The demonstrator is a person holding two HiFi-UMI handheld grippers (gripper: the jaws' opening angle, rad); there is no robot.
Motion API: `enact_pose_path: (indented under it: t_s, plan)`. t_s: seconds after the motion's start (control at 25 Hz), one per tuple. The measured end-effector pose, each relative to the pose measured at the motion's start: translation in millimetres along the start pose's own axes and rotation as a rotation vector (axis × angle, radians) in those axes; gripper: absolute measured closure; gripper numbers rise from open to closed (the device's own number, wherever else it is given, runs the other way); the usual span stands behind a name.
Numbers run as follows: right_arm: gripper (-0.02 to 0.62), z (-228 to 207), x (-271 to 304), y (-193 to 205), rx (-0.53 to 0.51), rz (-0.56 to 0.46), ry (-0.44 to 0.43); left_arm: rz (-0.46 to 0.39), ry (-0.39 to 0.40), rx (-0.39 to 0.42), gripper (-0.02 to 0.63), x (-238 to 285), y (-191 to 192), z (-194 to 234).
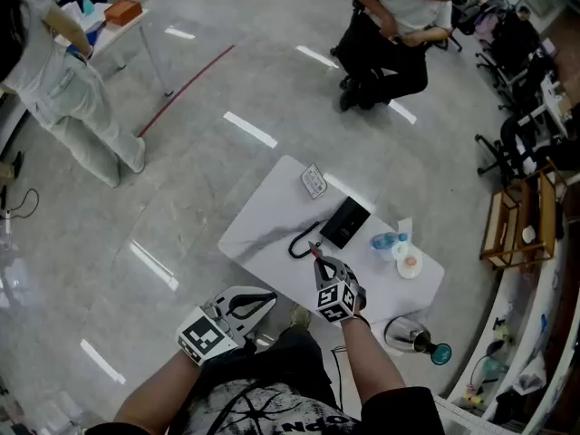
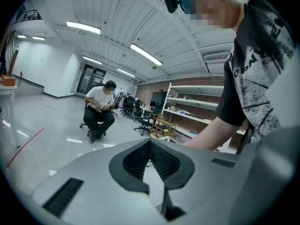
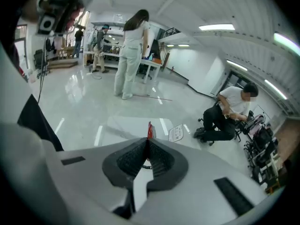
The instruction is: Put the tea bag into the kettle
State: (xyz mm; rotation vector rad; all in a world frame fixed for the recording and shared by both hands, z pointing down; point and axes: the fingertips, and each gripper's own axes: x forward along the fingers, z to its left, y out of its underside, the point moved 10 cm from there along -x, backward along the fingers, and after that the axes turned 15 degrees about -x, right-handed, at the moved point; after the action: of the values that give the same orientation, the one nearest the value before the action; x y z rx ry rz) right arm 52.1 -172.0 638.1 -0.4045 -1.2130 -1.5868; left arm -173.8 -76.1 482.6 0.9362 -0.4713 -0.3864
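Only a small red sliver of the tea bag (image 3: 150,130) is seen. It stands up past the tips of the right gripper (image 3: 149,140), whose jaws are clenched on it, and the rest is hidden between the pads. In the head view the tea bag (image 1: 314,248) is reduced to a red speck at the tip of the right gripper (image 1: 316,253), which is held above the near part of the table. The left gripper (image 2: 150,142) is seen with its jaws pressed together and nothing between them.

The glass kettle (image 1: 410,333), with a teal piece (image 1: 440,353) at one end, is found past the table's near right corner, just beside the right forearm. What it rests on cannot be made out, nor whether it is upright.

The white table (image 1: 263,211) is set on a glossy grey floor (image 1: 227,71) streaked with lamp reflections and crossed by a red line (image 1: 186,84).

On the table are laid a flat black device (image 1: 344,222), a looped black cable (image 1: 299,244), a small white card-like thing (image 1: 314,181), a water bottle (image 1: 387,240) and a white dish (image 1: 409,264).

Further off, a seated person (image 1: 390,25) and a standing person in light clothes (image 1: 68,98) are seen, the latter beside a side table (image 1: 107,34) bearing an orange box (image 1: 123,11). Office chairs (image 1: 517,53) and a wooden rack (image 1: 518,225) are ranged along the right edge, partly cut off.
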Motion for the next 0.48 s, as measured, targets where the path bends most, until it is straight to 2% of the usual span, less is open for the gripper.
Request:
enact_pose_path:
  t_s: [0.24, 0.48]
  plan:
    - [0.584, -9, -81, -30, 0.230, -0.146, 0.139, -0.009, 0.092, 0.028, 0.598, -6, -13, -4]
    - [0.584, -8, -151, -65, 0.327, -0.344, 0.233, -0.038, 0.177, 0.063, 0.598, -5, -24, -3]
